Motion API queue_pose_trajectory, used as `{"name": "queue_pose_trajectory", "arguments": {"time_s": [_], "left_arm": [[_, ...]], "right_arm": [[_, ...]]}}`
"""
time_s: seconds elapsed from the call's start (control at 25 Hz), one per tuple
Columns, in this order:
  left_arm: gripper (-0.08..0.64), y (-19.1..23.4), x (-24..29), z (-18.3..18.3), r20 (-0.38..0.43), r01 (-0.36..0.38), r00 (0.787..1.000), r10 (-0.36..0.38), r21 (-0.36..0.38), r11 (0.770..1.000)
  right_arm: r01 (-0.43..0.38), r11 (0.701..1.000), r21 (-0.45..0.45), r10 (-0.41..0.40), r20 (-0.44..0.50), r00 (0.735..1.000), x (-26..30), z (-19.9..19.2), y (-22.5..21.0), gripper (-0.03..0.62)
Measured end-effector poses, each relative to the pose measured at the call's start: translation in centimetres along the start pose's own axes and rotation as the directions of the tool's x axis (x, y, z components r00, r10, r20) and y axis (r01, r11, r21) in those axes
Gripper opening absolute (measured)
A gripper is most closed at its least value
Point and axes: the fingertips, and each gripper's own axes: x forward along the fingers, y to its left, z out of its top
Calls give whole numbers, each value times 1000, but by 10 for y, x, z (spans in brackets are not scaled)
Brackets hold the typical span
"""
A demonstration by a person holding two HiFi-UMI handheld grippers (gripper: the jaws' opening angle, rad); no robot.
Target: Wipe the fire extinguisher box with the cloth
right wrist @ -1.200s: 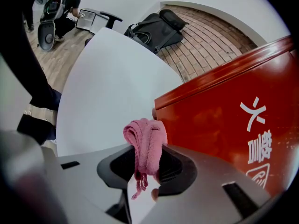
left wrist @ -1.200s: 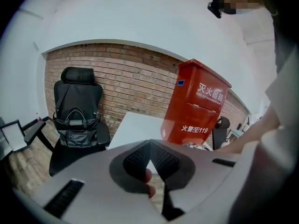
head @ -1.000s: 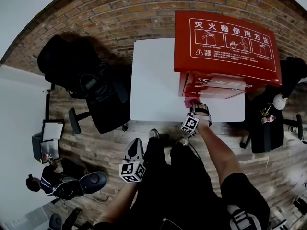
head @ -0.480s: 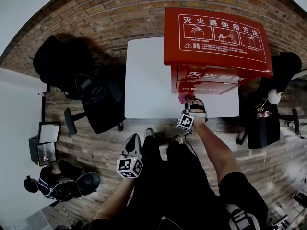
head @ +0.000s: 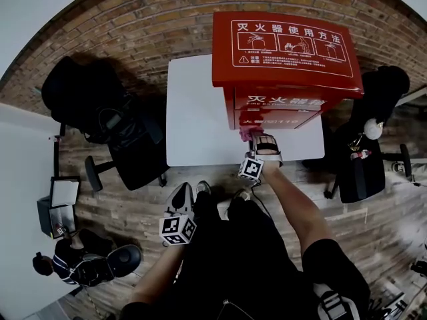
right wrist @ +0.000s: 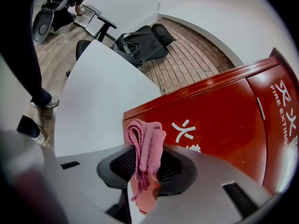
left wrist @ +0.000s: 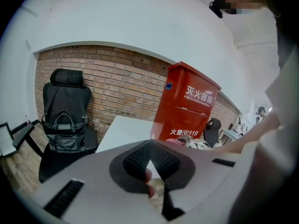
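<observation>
A red fire extinguisher box (head: 287,65) with white print stands on the white table (head: 197,112); it also fills the right of the right gripper view as the box (right wrist: 219,120), and shows ahead in the left gripper view as the box (left wrist: 187,106). My right gripper (head: 252,139) is shut on a folded pink cloth (right wrist: 147,148), held at the box's lower front near its left edge. The cloth (head: 245,133) touches or nearly touches the red face. My left gripper (head: 181,212) hangs low, off the table near the person's legs, jaws shut with nothing between them.
A black office chair (head: 127,139) with a bag on it stands left of the table. Another dark chair (head: 363,159) is at the right. Brick wall (head: 133,25) runs behind the table. A person (head: 73,262) crouches on the wooden floor at lower left.
The view has shifted, so box and table sit further left and higher. My right gripper with the cloth stays at the box's lower front. The left gripper stays low.
</observation>
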Motion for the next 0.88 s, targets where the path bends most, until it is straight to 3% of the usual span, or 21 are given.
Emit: {"name": "queue_pose_trajectory", "arguments": {"time_s": [0.72, 0.88], "left_arm": [[18, -9, 3, 13, 35, 29, 999, -29, 3, 1000], [18, -15, 5, 16, 40, 41, 998, -41, 6, 999]], "right_arm": [[77, 997, -4, -77, 19, 997, -30, 12, -48, 112], [127, 992, -6, -127, 23, 992, -38, 13, -65, 112]]}}
